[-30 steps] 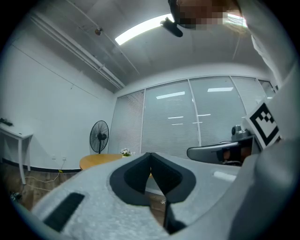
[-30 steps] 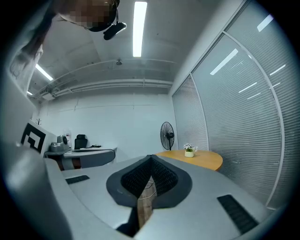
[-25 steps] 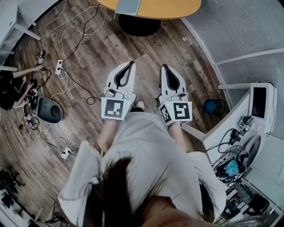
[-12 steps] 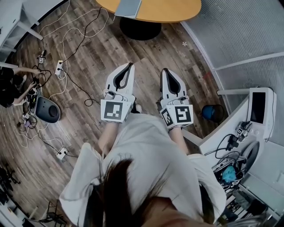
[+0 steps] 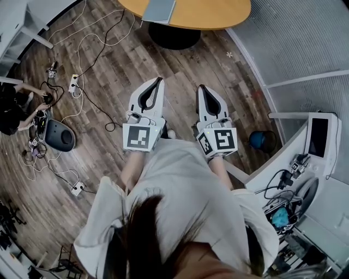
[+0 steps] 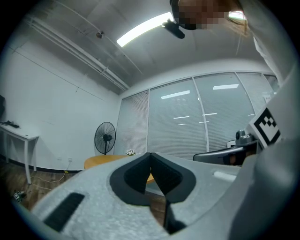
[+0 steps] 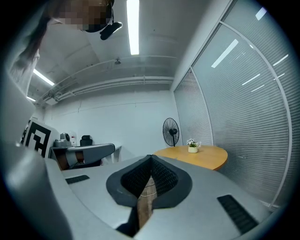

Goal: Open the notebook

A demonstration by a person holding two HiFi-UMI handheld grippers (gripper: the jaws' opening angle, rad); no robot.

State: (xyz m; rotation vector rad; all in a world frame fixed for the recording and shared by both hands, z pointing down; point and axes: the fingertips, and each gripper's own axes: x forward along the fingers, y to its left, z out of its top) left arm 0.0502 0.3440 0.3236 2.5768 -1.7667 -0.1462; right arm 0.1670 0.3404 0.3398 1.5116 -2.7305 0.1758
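Well beyond clenched left hand-held gripper (image 5: 160, 80) and clenched right hand-held gripper (image 5: 201, 87) lies notebook (image 5: 158, 9).

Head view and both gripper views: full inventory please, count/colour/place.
Round table: 1, orange top, dark base, top of head view.
Flat grey item: 1, on the table edge; notebook or not, cannot tell.
Potted plant: 1, white pot, on the table.
Standing fan: 1, black, near the blinds.
Cables: several, white and black, floor at left.
Power strips: 2, white, among the cables.
Rounded device: 1, dark, floor at left.
Blue round thing: 1, floor at right.
Screen stand: 1, white, right edge.
Second person: 1, dark clothes, left edge.
Left hand-held gripper: white, shut, empty.
Right hand-held gripper: white, shut, empty.
Wearer: white top, dark hair.
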